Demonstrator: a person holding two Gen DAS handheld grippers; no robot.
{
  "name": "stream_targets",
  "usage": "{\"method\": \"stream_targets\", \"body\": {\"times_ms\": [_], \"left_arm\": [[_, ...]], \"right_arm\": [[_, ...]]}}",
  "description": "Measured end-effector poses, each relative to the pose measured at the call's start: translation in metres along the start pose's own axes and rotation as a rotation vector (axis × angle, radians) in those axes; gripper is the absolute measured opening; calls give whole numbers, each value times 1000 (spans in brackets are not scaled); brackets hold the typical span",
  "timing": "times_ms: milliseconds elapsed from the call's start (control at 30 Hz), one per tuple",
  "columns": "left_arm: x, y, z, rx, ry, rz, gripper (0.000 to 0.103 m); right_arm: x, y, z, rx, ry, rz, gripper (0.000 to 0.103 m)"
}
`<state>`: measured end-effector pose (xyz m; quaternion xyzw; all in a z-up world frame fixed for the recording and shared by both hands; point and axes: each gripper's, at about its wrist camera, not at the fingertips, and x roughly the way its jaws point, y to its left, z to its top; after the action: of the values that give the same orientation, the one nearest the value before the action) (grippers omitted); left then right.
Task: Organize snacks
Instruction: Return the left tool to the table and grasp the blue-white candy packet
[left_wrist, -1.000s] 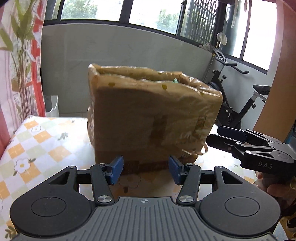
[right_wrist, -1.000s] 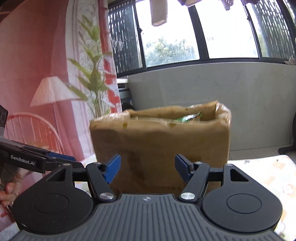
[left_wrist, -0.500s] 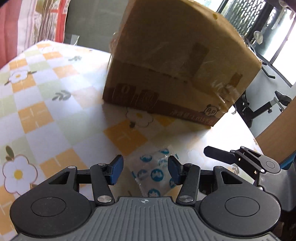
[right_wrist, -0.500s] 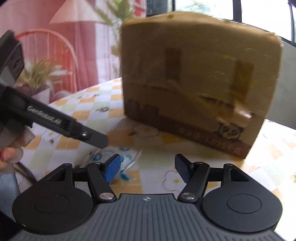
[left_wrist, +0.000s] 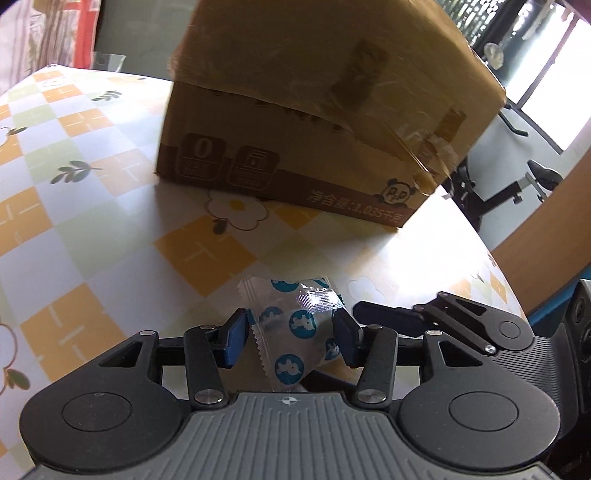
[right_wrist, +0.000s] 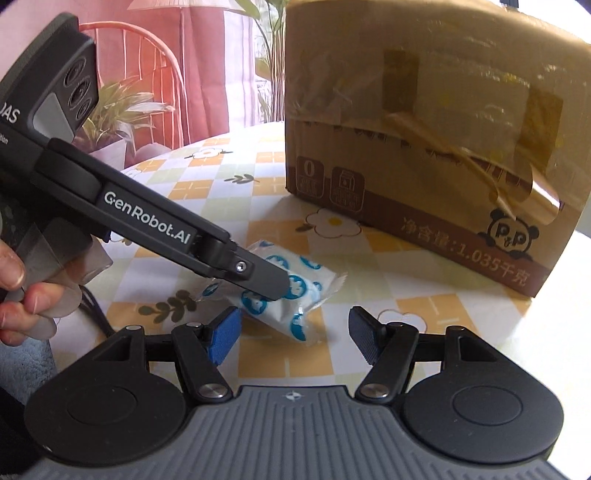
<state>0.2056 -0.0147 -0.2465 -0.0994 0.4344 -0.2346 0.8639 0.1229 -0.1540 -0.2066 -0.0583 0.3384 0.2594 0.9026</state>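
A white snack packet (left_wrist: 295, 325) with blue round prints lies on the flowered tablecloth (left_wrist: 92, 221) in front of a tall brown cardboard box (left_wrist: 314, 110). My left gripper (left_wrist: 290, 341) is low over the table with the packet between its blue pads. Its jaws are closing, and I see no clear press on the wrapper. In the right wrist view, the left gripper's black finger (right_wrist: 258, 273) crosses over the packet (right_wrist: 284, 314). My right gripper (right_wrist: 291, 334) stands open just behind the packet, which sits near its left pad. The box (right_wrist: 424, 129) stands behind.
The round table's edge (left_wrist: 491, 258) curves close on the right, with an exercise bike (left_wrist: 517, 184) beyond it. A person's hand (right_wrist: 18, 295) holds the left gripper's handle. A red chair (right_wrist: 147, 55) and a potted plant (right_wrist: 122, 107) stand past the table's left side.
Both grippers dropped toward the table and tipped downward, so the box's open top left the views. The snack packet came into view and now sits between the left fingers, which narrowed a little.
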Motion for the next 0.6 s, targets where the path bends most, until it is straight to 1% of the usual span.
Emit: {"method": "stream_targets", "body": {"times_ms": [133, 167, 267, 433, 600], "left_arm": [[7, -16, -1, 61, -6, -5, 49], [8, -19, -1, 68, -9, -10, 47], [8, -25, -6, 84, -37, 1, 46], [2, -20, -13, 49, -68, -10, 44], [-3, -14, -17, 21, -74, -24, 44]], "right_arm": [[2, -2, -2, 3, 3, -5, 67], [2, -3, -3, 6, 4, -10, 67], [2, -7, -4, 28, -6, -7, 65], [1, -7, -4, 30, -9, 0, 65], [1, -7, -4, 26, -8, 4, 66]]}}
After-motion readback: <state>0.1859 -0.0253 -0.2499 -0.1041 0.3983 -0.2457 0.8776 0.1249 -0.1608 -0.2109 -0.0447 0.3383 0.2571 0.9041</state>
